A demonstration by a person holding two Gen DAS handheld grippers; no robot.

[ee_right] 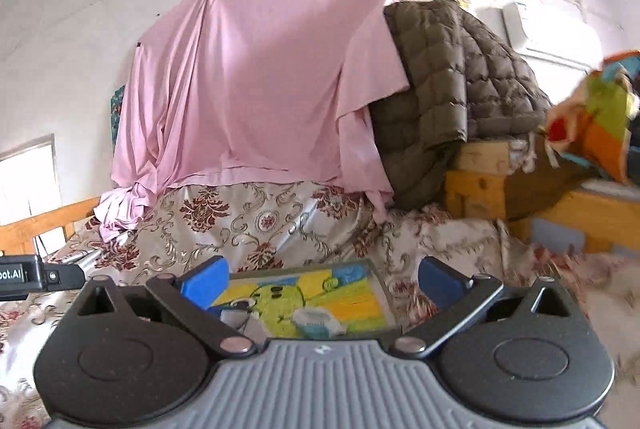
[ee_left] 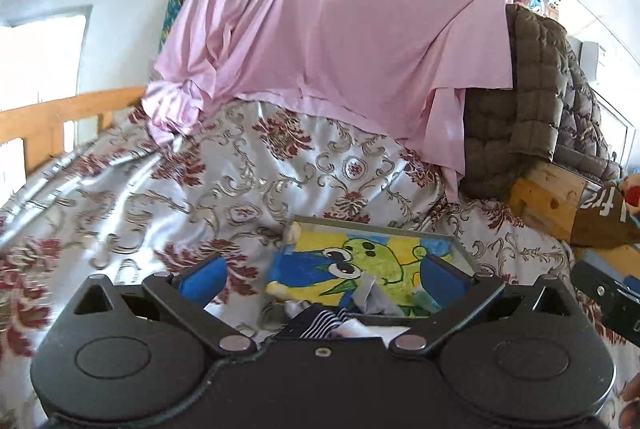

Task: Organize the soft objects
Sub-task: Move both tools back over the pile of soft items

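We have both tools empty and high above the bed, so we judge this a pause between placements: something may have just gone into the tray, and the next soft item must be found. The left gripper (ee_left: 322, 275) stands with its blue pads spread wide apart and nothing between them, and the right gripper (ee_right: 323, 279) is the same, jaws fully apart and bare. The tray (ee_left: 462, 247) with a yellow-green cartoon creature painted on its floor lies low in the centre of both views on the floral bedspread (ee_left: 224, 181). Inside it, at the lower edge of the left view, we see a striped sock (ee_left: 320, 321) and a grey cloth (ee_left: 370, 295); the right view shows a small white and teal bundle (ee_right: 318, 321) on the painted floor. Further soft things wait elsewhere: the pink sheet (ee_right: 256, 81) hanging across the upper middle, the olive quilted blanket (ee_right: 448, 77) at the right, and a colourful plush (ee_right: 596, 109) at the far right edge. The next move calls for choosing one of these, lowering an open tool over it and closing on a fold. At the left edge of the right view, a black casing reads "oot.AI"; white letters on a brown object at the left view's right edge are too cropped to read.
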